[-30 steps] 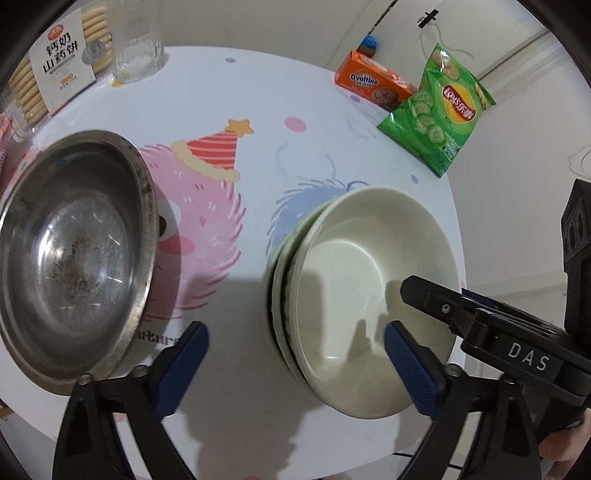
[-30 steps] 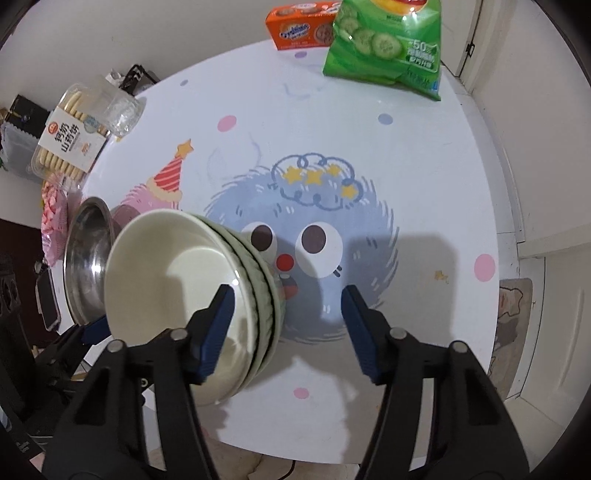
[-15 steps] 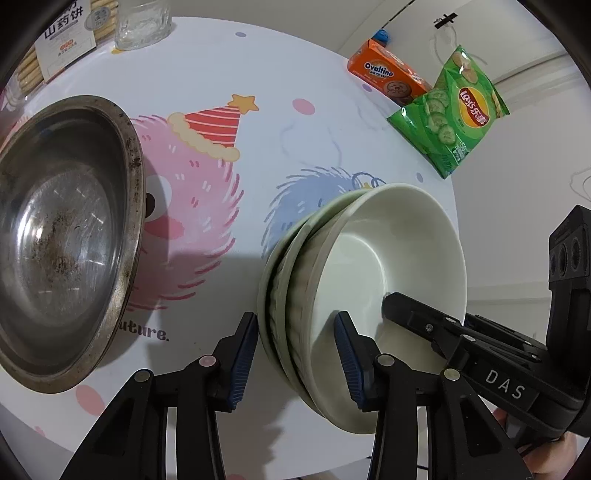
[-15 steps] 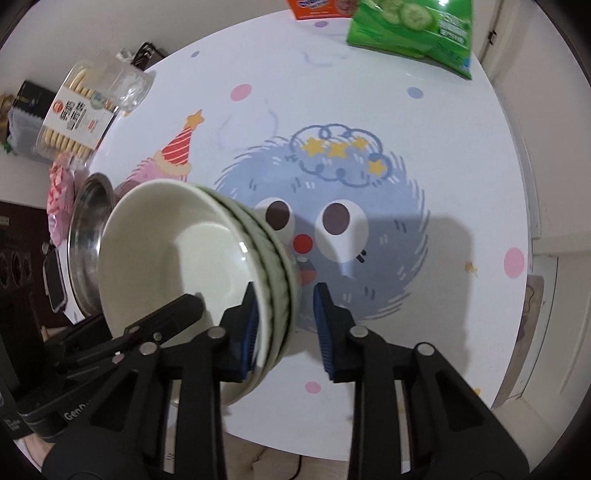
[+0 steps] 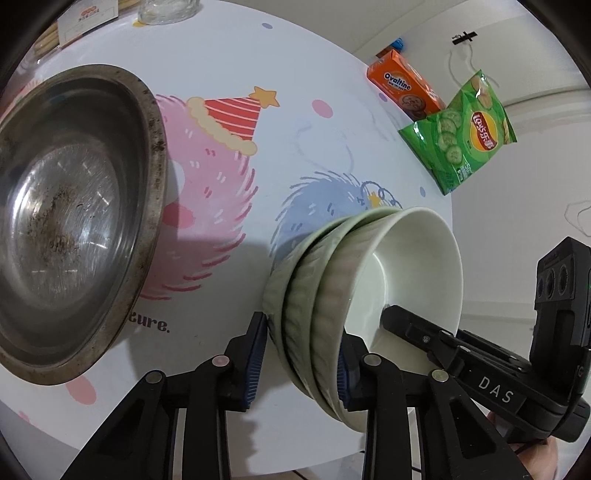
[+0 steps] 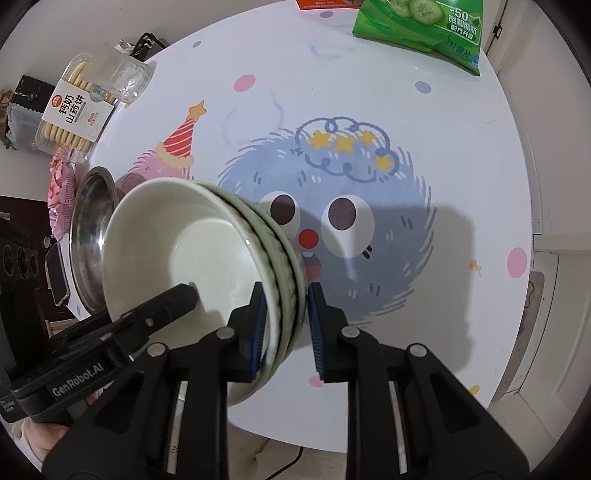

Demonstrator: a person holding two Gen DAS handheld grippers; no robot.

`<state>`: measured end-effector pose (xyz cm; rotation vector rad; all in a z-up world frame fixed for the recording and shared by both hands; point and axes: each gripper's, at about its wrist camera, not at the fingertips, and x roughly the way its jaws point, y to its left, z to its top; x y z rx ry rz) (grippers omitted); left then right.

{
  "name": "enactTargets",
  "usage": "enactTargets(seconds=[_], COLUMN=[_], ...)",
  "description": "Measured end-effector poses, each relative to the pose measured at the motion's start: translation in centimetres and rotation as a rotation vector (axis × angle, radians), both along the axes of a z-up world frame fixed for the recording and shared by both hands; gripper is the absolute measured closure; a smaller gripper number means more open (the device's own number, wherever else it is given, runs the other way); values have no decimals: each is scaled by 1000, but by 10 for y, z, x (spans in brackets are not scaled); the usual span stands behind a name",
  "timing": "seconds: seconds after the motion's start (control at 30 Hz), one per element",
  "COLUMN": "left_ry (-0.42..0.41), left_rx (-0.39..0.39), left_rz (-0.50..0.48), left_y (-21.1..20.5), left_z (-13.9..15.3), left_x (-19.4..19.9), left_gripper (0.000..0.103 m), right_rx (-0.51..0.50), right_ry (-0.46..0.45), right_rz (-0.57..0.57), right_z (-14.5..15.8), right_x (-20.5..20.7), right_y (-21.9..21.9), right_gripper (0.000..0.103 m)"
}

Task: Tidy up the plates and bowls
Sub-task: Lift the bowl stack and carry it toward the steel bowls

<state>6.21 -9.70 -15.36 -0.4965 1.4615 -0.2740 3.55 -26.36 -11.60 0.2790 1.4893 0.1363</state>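
A stack of three pale green bowls (image 5: 413, 266) (image 6: 192, 251) stands on the round printed table (image 5: 295, 92) (image 6: 369, 85). My left gripper (image 5: 299, 362) straddles the stack's near rim, jaws closing, with one blue pad against the lowest bowl's outer wall and the other inside the top bowl. My right gripper (image 6: 287, 325) clamps the opposite rim the same way, its jaws also closing. Each gripper's black finger shows inside the top bowl in the other's view. A worn steel bowl (image 5: 74, 221) (image 6: 88, 236) sits left of the stack.
An orange Ovaltine box (image 5: 402, 90) and a green chips bag (image 5: 458, 133) (image 6: 417, 22) lie at the table's far side. A clear biscuit box (image 6: 74, 107), a glass (image 5: 166, 9) and a pink packet (image 6: 61, 181) crowd the far left. The table edge runs just below both grippers.
Both grippers' jaws went from wide apart to closed in on the rim of the bowl stack, each from its own side. The steel bowl has not moved.
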Motion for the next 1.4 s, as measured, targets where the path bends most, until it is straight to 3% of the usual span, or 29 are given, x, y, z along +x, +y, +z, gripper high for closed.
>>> enactTargets(seconds=[0.5, 0.93, 1.4], left_ry=[-8, -76, -116], left_rx=[15, 47, 51], left_rz=[-34, -57, -56], left_y=[-8, -18, -2], left_z=[5, 44, 75], left_x=[0, 1, 0], left_gripper=[75, 76, 76], right_rx=[-27, -22, -19], right_ry=[-12, -73, -114], right_rz=[4, 2, 3], right_z=[6, 40, 72], right_x=[-9, -10, -9], right_y=[-2, -8, 9], right_gripper=[79, 79, 79])
